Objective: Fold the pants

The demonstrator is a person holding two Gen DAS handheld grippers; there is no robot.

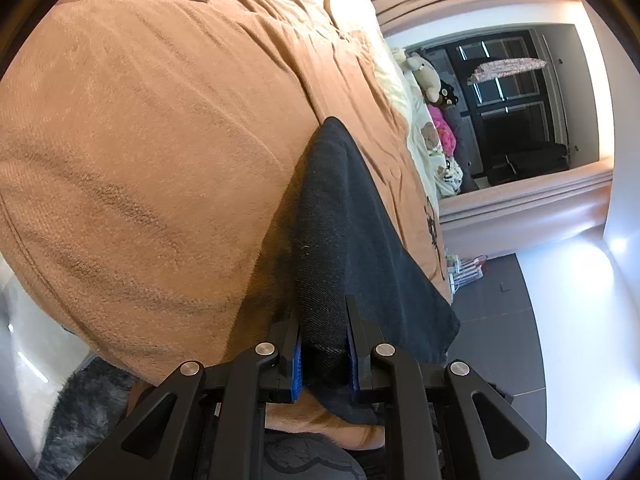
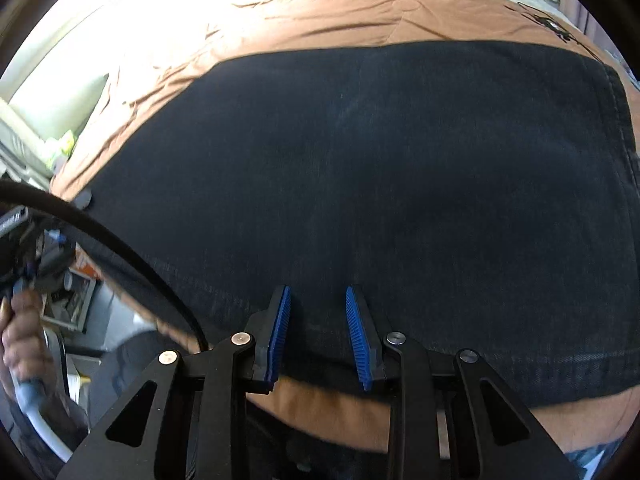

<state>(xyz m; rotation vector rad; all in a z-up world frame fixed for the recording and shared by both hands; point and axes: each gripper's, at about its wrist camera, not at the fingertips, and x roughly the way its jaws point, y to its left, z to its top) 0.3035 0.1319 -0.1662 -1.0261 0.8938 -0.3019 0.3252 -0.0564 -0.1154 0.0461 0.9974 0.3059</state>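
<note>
While the left tool [image 1: 323, 336] grips the pants [image 2: 380, 184] on the bed [image 1: 140, 140], the right tool [image 2: 318, 336], jaws parted over their near hem, may pinch the blanket too.

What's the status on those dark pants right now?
Left gripper clamped on pants edge. Right gripper open over near hem, no grip. Pants flat on brown blanket. Nothing in the way.
</note>
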